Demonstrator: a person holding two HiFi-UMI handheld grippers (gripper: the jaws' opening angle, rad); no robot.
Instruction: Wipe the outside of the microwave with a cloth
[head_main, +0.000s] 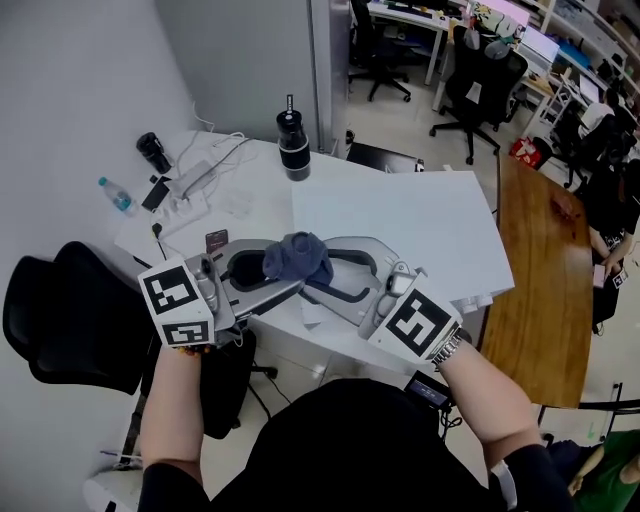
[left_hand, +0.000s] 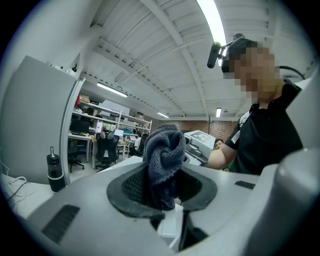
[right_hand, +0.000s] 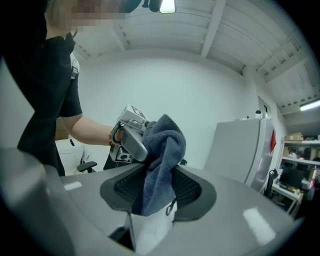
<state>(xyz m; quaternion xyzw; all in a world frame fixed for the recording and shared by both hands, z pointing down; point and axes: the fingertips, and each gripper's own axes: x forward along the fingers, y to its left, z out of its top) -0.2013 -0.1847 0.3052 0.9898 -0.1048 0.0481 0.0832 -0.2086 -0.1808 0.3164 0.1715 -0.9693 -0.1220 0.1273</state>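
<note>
A dark blue cloth (head_main: 297, 258) hangs bunched between my two grippers, which point at each other over the near edge of the white microwave (head_main: 400, 225). My left gripper (head_main: 283, 272) comes in from the left. In the left gripper view the cloth (left_hand: 162, 160) fills the gap between the left gripper's (left_hand: 162, 202) dark pads. My right gripper (head_main: 328, 276) comes in from the right. In the right gripper view the cloth (right_hand: 162, 160) is pinched between the right gripper's (right_hand: 157, 200) pads and drapes over the tip of the left gripper (right_hand: 132, 135).
On the white desk behind stand a black bottle (head_main: 293, 143), a small water bottle (head_main: 117, 195), a power strip with cables (head_main: 190, 190) and a black cylinder (head_main: 153, 150). A black chair (head_main: 70, 320) is at the left, a wooden table (head_main: 545, 280) at the right.
</note>
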